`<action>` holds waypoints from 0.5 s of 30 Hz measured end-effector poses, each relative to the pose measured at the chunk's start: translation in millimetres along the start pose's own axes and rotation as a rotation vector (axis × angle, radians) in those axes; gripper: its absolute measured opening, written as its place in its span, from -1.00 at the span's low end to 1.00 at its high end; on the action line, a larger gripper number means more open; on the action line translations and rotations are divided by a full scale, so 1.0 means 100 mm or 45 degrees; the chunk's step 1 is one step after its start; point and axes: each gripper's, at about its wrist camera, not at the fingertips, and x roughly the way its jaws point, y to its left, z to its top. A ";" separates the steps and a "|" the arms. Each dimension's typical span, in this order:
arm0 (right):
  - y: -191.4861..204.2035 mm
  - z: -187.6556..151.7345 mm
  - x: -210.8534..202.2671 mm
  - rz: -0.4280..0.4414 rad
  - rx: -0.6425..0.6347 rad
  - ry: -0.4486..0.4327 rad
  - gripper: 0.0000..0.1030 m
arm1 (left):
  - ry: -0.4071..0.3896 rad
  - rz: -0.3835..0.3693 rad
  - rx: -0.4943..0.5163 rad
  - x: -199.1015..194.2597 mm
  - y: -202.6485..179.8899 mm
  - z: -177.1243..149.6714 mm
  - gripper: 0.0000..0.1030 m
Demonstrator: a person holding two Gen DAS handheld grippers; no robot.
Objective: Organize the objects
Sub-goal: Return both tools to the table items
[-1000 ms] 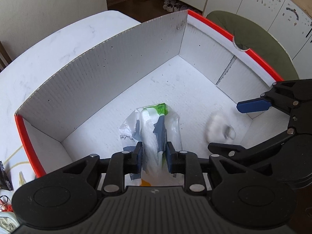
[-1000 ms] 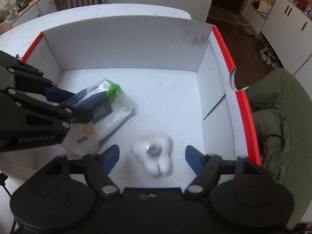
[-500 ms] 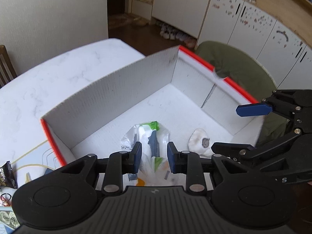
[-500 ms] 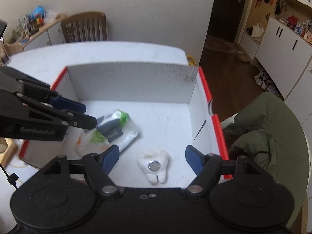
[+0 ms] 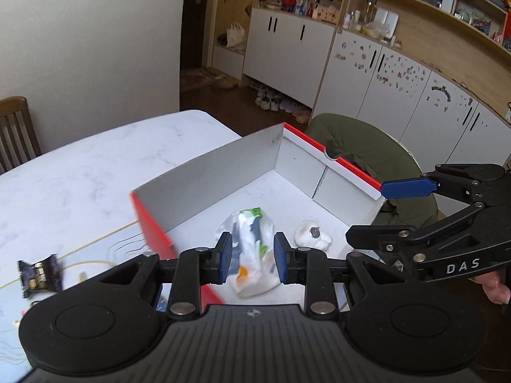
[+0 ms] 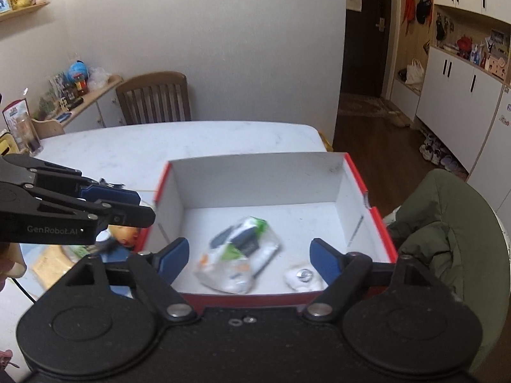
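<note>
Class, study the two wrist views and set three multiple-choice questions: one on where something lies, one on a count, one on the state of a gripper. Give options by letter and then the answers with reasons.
1. Where does the clear plastic bag lie?
A. On the chair
B. On the floor of the red-edged box
C. On the table outside the box

2. How many things lie inside the box?
A. Two
B. Four
C. None

3. In what state is the right gripper?
A. Shut on the bag
B. Shut on nothing
C. Open and holding nothing

Answers: 1 B, the bag rests on the white floor inside the walls. 2 A, only the bag and the white tooth-shaped object show there. 3 C, its blue fingers stand wide apart above the box with nothing between them.
</note>
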 end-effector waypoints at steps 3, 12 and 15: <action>0.17 -0.02 -0.06 0.016 0.027 -0.010 0.67 | -0.024 0.003 -0.002 -0.20 0.10 -0.11 -0.49; 0.83 -0.15 -0.17 0.020 0.051 -0.090 0.76 | -0.087 0.040 0.007 -0.79 0.44 -0.54 0.08; 1.05 -0.21 -0.15 0.033 0.037 -0.073 0.78 | -0.099 0.042 -0.003 -0.95 0.59 -0.69 0.18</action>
